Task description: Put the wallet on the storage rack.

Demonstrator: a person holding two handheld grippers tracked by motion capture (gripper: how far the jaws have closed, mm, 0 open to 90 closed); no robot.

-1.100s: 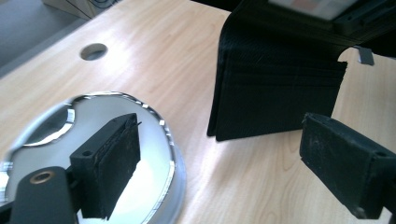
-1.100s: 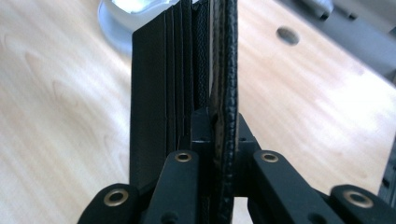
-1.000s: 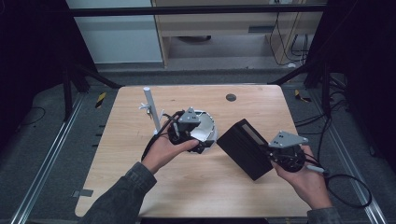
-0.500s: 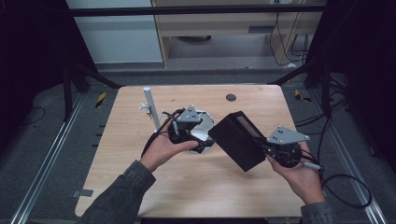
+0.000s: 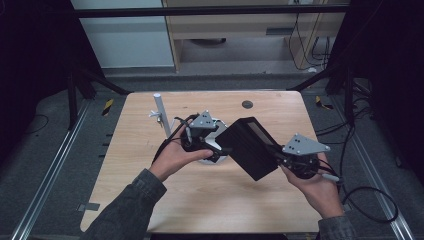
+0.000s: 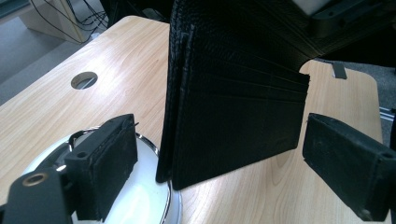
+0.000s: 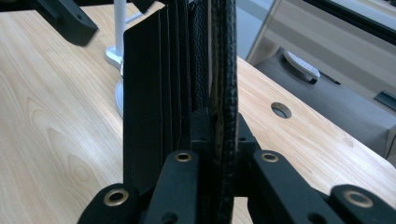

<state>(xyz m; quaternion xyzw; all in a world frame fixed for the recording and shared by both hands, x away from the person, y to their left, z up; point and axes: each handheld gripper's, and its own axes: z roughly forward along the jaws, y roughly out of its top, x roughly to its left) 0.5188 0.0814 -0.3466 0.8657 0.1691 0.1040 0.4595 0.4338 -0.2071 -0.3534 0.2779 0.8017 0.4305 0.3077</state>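
Observation:
A black leather wallet hangs tilted above the middle of the table, its card slots facing the left gripper view. My right gripper is shut on one edge of it; in the right gripper view the jaws pinch the grained outer flap while the inner flaps fan out. My left gripper is open, and the wallet's free end stands between its two pads without touching either. It hovers over a white round dish.
A white upright post on a small base stands at the table's back left. A round cable hole sits near the far edge. Cables trail off the right side. Bare wood lies toward the front.
The right hand has carried the wallet leftward and slightly away from the person, bringing its free end between the left gripper's open jaws. The left hand has stayed put.

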